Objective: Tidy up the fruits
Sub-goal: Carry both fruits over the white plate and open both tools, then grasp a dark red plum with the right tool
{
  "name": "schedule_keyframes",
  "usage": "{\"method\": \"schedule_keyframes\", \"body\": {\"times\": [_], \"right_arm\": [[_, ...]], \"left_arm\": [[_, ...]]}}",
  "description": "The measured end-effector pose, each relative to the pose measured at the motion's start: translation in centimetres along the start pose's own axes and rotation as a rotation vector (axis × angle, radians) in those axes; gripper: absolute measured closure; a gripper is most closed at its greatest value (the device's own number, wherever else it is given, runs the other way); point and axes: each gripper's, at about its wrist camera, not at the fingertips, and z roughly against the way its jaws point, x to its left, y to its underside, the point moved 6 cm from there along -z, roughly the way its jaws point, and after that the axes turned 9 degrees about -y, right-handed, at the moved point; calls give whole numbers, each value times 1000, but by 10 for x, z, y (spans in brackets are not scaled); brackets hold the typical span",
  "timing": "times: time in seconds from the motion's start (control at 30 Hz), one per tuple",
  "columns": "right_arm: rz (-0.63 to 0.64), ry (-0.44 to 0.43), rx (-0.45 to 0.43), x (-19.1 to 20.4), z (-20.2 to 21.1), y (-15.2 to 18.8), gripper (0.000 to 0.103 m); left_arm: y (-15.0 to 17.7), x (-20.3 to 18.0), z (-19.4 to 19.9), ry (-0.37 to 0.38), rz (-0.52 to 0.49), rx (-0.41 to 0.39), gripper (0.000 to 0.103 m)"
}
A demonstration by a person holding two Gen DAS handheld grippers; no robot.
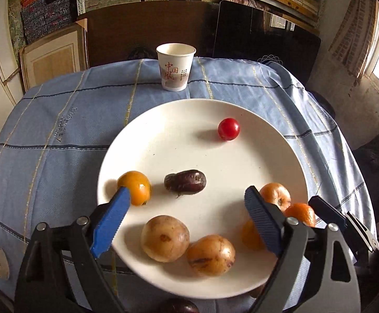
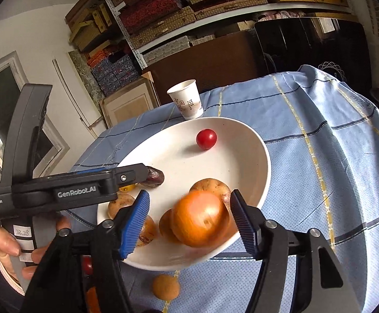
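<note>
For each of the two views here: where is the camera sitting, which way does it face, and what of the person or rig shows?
Left wrist: on the left gripper, looking down over the white plate toward the paper cup; its blue fingers stand open.
Right wrist: on the right gripper, facing the plate from its right side; the orange fruit lies blurred between its open fingers; a hand grips the left gripper's handle.
Shared: plate, cup, red tomato.

A round white ceramic plate (image 1: 163, 120) on the tablecloth holds a small glossy red tomato (image 1: 228, 128) near its far rim, a wrinkled dark-purple date (image 1: 184, 184) at centre, and two tan, speckled round fruits (image 1: 165, 238) touching at its near rim.
</note>
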Motion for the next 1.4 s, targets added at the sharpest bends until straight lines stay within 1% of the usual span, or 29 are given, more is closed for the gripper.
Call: {"method": "schedule_keyframes", "body": {"times": [0.03,0.1,0.17,0.2,0.3,0.4,0.47,0.5,0.53,0.63,0.77,0.83,0.9,0.97,1.03,1.1,1.23,1.33,1.4], "right_arm": [[-1,1,-2,1,4,0,33],[0,23,-18,3,13,0,28],[9,58,-17,6,20,2,17],[9,65,-3,8,22,4,15],[-8,49,28,17,32,15,12],[22,30,56,28,44,32,12],[36,-5,102,32,45,49,12],[23,-6,117,32,47,58,12],[16,-7,125,33,49,67,15],[35,-22,127,47,61,87,20],[168,-57,128,83,76,109,24],[225,-78,152,98,78,121,26],[249,-95,186,106,77,132,31],[261,-114,229,111,75,141,38],[267,-121,258,113,73,146,42],[258,-125,266,113,72,147,43],[229,-129,293,110,69,149,43],[212,-149,323,110,67,152,49],[207,-158,344,110,65,155,49]], "left_arm": [[4,3,8,-8,6,-10,7],[16,10,23,-31,9,-34,5],[31,18,39,-50,10,-57,5],[40,22,46,-57,12,-66,5],[68,42,68,-80,48,-100,5],[97,66,85,-115,105,-140,5],[116,82,92,-161,131,-166,5],[122,87,93,-179,134,-167,5],[131,92,92,-193,140,-162,5],[155,107,89,-200,170,-118,5],[172,115,93,-198,189,-104,5],[177,117,96,-184,192,-104,5],[181,117,94,-180,190,-91,5],[183,118,90,-186,188,-72,5],[185,119,86,-177,191,-55,5],[185,119,85,-161,202,-46,5],[185,120,83,-163,206,-42,5],[186,121,80,-155,212,-26,5],[186,122,79,-159,216,-23,5]]}}
